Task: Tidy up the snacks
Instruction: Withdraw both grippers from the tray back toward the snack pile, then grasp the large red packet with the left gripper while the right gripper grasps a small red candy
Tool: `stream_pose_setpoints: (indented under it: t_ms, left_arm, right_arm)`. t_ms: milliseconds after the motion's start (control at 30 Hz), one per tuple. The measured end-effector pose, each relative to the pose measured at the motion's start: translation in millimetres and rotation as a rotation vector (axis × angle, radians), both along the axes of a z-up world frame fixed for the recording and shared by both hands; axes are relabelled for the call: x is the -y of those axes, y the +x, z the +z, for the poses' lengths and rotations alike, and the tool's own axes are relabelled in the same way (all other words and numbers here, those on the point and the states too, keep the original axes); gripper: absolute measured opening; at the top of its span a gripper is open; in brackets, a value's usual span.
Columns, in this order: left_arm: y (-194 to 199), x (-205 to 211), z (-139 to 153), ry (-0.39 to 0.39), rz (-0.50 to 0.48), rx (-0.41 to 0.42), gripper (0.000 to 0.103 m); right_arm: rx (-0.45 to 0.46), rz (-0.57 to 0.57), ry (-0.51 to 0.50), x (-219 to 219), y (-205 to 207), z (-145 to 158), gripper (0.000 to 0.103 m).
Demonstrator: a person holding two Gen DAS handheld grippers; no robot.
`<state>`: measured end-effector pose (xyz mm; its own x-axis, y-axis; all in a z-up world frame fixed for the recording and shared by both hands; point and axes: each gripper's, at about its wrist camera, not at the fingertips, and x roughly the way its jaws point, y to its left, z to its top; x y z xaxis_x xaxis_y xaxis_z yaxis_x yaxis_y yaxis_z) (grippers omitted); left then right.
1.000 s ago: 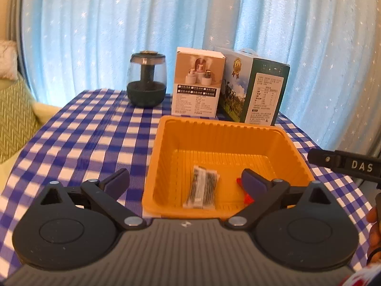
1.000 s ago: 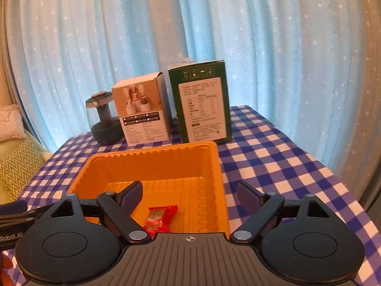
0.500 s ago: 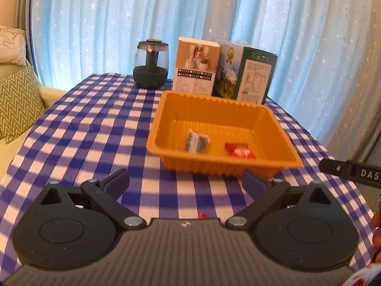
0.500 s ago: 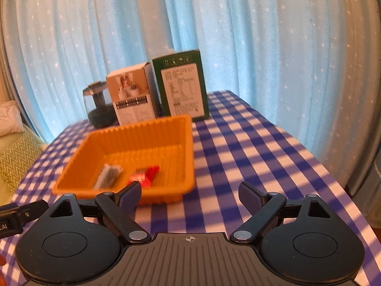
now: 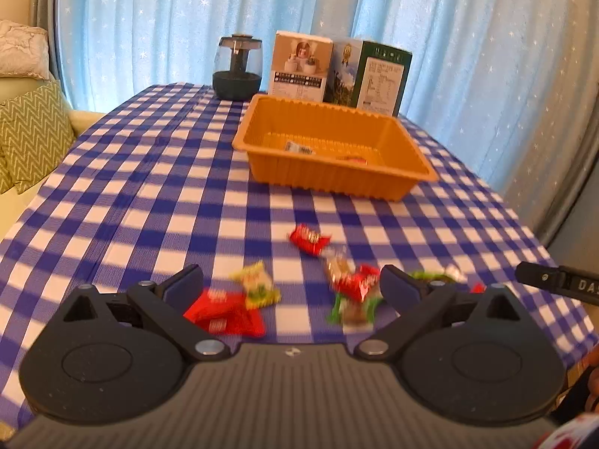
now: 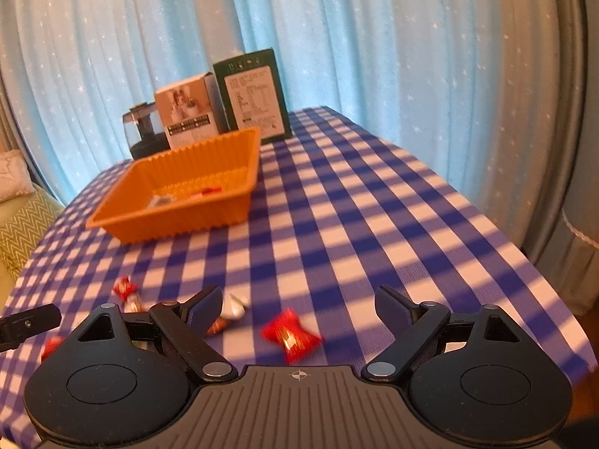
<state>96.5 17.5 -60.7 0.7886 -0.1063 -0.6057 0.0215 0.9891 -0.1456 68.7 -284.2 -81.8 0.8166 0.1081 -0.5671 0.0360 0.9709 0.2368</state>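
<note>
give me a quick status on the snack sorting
Left gripper and right gripper open, empty. Two snacks in orange tray; loose candies on checked cloth. Nothing in the way.

An orange ribbed tray [image 5: 374, 183] sits upright on the checked cloth, holding two wrapped snacks. Loose snacks [image 5: 309, 239], red, yellow and green, lie scattered nearer, well apart from it.
</note>
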Motion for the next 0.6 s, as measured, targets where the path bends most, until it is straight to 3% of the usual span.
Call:
stream_pose_setpoints:
  t_ms: [300, 367, 433, 600]
  left_arm:
    - [-18.3, -7.7, -6.7, 0.051, -0.010, -0.025, 0.100]
    - [-18.5, -10.1, -7.1, 0.059, -0.010, -0.027, 0.100]
    - [-18.0, -12.3, -7.3, 0.060, -0.012, -0.026, 0.100]
    - [-11.4, -16.2, -11.6, 0.062, -0.030, -0.047, 0.099]
  right_arm:
    - [-0.010, 0.089, -0.097, -10.9, 2.0, -6.8, 0.088]
    - [-0.032, 0.141, -0.132, -15.1, 12.3, -11.2, 0.083]
    - [-0.068, 0.188, -0.148, -17.9, 23.2, -17.0, 0.070]
    - [-0.112, 0.233, -0.182, -20.8, 40.0, -33.0, 0.058]
